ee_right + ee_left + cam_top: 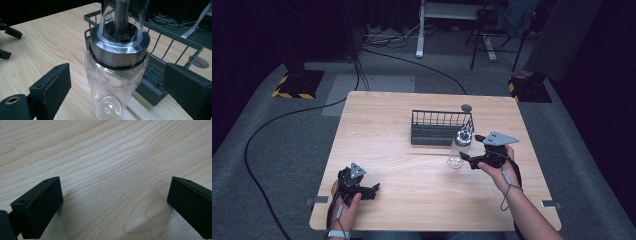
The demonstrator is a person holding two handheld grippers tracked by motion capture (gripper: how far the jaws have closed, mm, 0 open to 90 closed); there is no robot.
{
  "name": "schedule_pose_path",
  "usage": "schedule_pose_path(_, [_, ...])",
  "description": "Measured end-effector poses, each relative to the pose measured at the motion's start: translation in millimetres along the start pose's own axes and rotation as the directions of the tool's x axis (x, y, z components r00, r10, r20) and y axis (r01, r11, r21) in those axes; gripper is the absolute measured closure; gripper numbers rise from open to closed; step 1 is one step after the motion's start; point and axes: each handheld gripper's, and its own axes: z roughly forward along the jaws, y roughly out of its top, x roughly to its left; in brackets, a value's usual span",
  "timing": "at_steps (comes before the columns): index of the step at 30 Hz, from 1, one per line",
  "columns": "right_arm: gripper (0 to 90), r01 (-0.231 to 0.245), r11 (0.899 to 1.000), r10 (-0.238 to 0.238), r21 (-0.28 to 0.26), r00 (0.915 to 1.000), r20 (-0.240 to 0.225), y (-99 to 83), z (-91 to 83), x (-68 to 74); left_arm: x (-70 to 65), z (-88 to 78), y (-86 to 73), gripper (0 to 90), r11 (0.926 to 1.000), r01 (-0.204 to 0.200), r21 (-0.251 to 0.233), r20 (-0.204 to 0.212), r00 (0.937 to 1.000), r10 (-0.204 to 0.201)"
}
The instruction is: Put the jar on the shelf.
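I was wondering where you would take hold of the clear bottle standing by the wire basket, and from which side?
Grip the clear bottle on its straight body just under the steel collar, probably from the near, open side where the right tongs already straddle it. The wire basket crowds its far side, and the upright round wall suits a level pinch.

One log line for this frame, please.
left gripper: open, idle over table | right gripper: open around glass bottle | wire basket: behind bottle

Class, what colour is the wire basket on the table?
Dark grey; the basket shows best in the right gripper view.
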Motion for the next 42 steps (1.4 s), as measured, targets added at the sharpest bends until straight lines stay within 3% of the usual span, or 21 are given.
schedule_pose_path(19, [17.3,-0.013,1.000,0.013,0.017,0.9998,-0.016,-3.6,29.5,-2.3,0.0,0.0,0.0,0.2,1.0000,0.000,0.000,0.000,1.0000,0.000])
schedule_pose_path(23, [25.5,-0.009,1.000,0.009,0.020,0.9997,-0.021,-3.9,34.4,-2.5,0.0,0.0,0.0,0.2,1.0000,0.000,0.000,0.000,1.0000,0.000])
schedule_pose_path(34, [28.2,0.050,0.998,-0.050,0.032,0.9986,-0.016,1.6,31.3,1.8,0.0,0.0,0.0,0.2,1.0000,0.001,0.000,0.000,1.0000,-0.001])
schedule_pose_path(42, [28.3,0.059,0.998,-0.059,0.002,0.9979,-0.025,19.4,19.0,3.9,0.0,0.0,0.0,0.2,1.0000,0.001,0.000,0.000,1.0000,-0.001])
